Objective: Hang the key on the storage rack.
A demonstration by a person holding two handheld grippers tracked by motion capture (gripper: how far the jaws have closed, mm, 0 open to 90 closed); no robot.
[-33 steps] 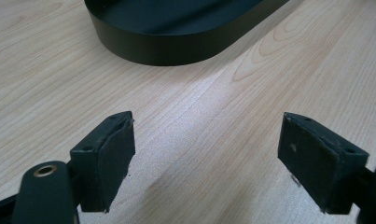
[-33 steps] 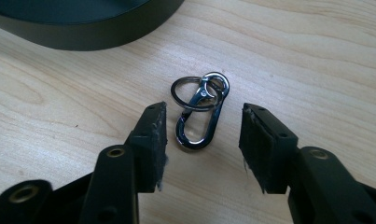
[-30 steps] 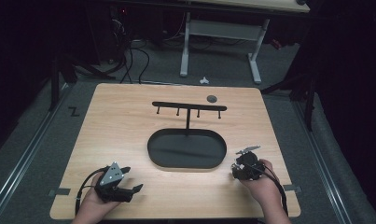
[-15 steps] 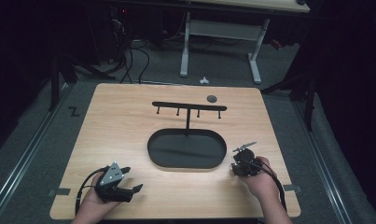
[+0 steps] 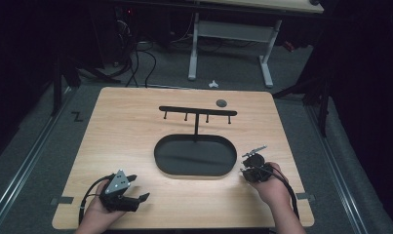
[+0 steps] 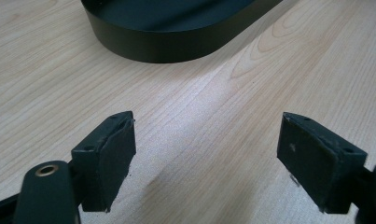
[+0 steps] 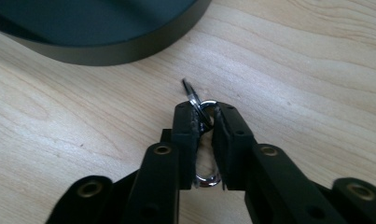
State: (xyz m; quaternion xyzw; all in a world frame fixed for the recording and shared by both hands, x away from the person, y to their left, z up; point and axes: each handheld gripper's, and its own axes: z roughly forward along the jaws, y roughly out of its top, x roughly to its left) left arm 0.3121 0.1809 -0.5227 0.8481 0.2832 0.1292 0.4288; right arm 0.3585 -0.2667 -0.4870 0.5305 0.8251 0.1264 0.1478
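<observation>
Two jaws of the right gripper (image 7: 205, 114) have just been closing and now pinch a metal keyring (image 7: 205, 108) near the tray (image 5: 195, 156), right of it, so it looks ready to lift toward the hook rack (image 5: 198, 112); left gripper (image 6: 204, 161) spread over bare wood table (image 5: 135, 126). Tray: matte black oval
</observation>
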